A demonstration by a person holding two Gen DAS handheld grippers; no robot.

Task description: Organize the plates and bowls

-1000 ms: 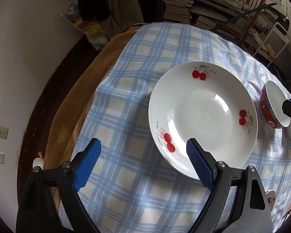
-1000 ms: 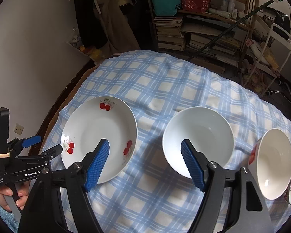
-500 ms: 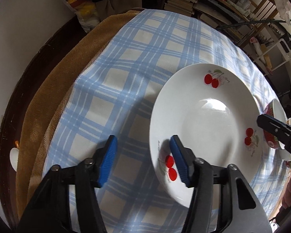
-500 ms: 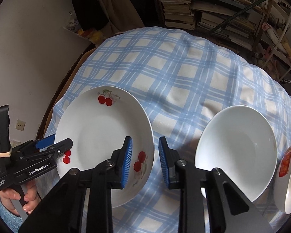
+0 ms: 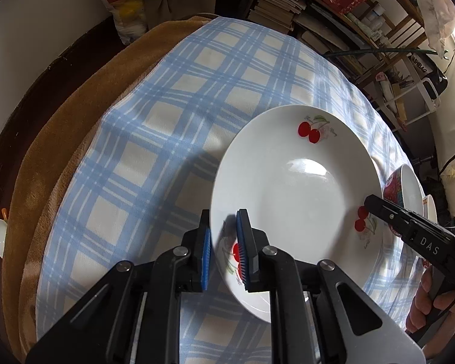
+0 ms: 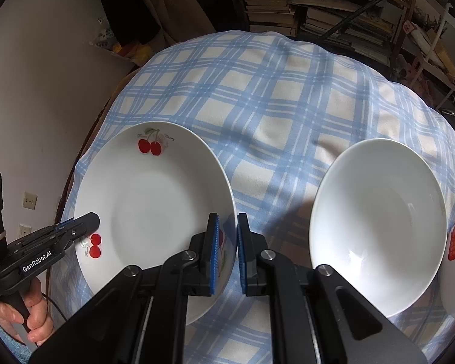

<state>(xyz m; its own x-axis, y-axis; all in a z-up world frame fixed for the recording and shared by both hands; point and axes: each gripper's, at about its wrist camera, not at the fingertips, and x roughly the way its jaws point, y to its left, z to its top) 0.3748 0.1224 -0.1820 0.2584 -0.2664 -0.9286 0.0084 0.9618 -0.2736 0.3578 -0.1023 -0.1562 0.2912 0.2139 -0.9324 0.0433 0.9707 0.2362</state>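
Left wrist view: plate (image 5: 294, 200) on the checked counter (image 5: 173, 97), left tool (image 5: 223, 236) closing on its near-left rim from wide a second ago; right tool (image 6: 227, 236) now pinches the opposite rim. Two-handed lift looks ready.

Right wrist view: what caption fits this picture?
Right tool clamps the cherry plate rim beside a white bowl.

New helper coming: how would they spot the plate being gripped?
On the blue checked cloth, look to its left end. The wide shallow plate there has red cherries on its rim; the deep bowl beside it is plain white.
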